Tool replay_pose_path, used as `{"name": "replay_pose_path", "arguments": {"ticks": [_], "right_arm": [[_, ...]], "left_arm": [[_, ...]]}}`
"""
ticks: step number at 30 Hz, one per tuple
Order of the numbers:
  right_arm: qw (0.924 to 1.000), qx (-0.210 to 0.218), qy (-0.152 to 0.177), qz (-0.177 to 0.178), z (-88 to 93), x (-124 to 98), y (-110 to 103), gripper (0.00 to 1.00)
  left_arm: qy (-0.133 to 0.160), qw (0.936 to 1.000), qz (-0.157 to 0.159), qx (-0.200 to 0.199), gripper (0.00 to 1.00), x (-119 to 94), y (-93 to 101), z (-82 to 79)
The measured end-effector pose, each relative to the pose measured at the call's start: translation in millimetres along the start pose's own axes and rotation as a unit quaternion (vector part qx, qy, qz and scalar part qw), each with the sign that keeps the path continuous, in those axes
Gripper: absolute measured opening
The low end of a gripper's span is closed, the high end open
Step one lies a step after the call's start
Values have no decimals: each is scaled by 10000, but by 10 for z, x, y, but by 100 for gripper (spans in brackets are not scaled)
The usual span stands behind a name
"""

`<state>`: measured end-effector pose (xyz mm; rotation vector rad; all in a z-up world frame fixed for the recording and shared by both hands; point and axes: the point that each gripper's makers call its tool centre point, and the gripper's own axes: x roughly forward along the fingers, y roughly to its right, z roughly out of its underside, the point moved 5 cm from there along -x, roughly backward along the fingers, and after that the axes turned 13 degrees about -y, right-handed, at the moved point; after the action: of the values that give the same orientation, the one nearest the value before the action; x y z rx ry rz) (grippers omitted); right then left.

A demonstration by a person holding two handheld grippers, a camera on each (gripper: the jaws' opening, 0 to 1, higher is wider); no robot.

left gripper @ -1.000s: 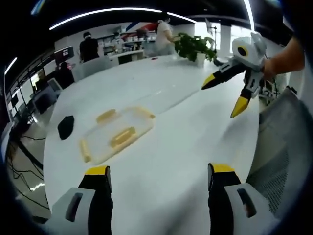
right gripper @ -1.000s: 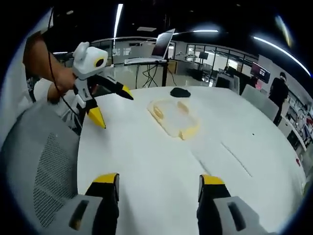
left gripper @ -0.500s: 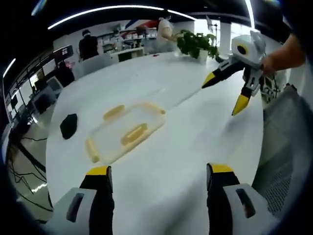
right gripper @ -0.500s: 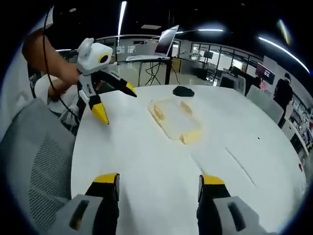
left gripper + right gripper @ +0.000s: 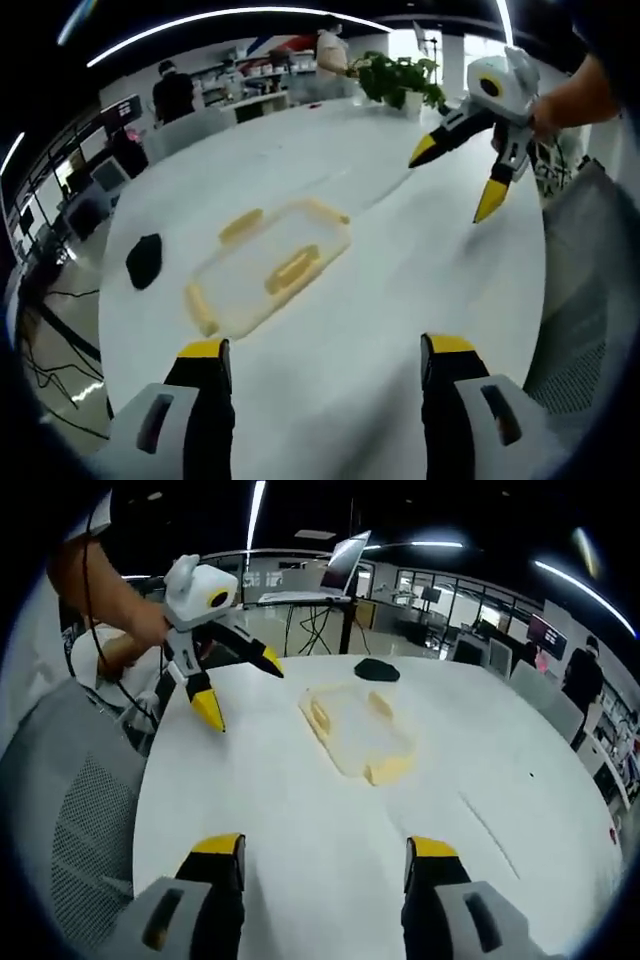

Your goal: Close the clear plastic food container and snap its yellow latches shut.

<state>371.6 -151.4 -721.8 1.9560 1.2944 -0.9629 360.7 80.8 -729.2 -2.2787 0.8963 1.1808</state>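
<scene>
A clear plastic food container [image 5: 268, 270] with yellow latches [image 5: 291, 272] lies flat on a large white tabletop [image 5: 380, 300], ahead of both tools and well apart from each. In the left gripper view it sits left of centre, with latches visible along its edges and one yellow strip across its middle. In the right gripper view the container [image 5: 357, 730] lies further out on the tabletop, just short of a small black object [image 5: 376, 669]. Whether the lid is already seated on the base is hard to tell from here.

The left tool [image 5: 318, 350] is spread wide and holds nothing. The right tool [image 5: 318, 848] is also spread wide and holds nothing. In the left gripper view the right tool appears at upper right, held in a person's hand [image 5: 590, 90] above the tabletop. In the right gripper view the left tool appears at upper left, likewise raised.

The container looks light, thin-walled and smooth, so it will likely slide on the slick tabletop when pushed. One tool would best press down on the lid to steady it while the other pushes each latch at its outer edge until it clicks.

A potted plant [image 5: 395, 80] stands at the far end of the tabletop, and people stand beyond it.
</scene>
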Motion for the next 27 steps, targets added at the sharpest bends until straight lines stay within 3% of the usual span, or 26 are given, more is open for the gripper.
{"name": "replay_pose_path", "arguments": {"ticks": [10,27], "right_arm": [[9998,-190,-28,-24,-94,56,119,63],[9994,-334,-22,-111,-229,163,239,62]], "left_arm": [[-51,10000,10,-26,74,45,-163,23],[-174,9991,-72,375,74,113,-354,35]]}}
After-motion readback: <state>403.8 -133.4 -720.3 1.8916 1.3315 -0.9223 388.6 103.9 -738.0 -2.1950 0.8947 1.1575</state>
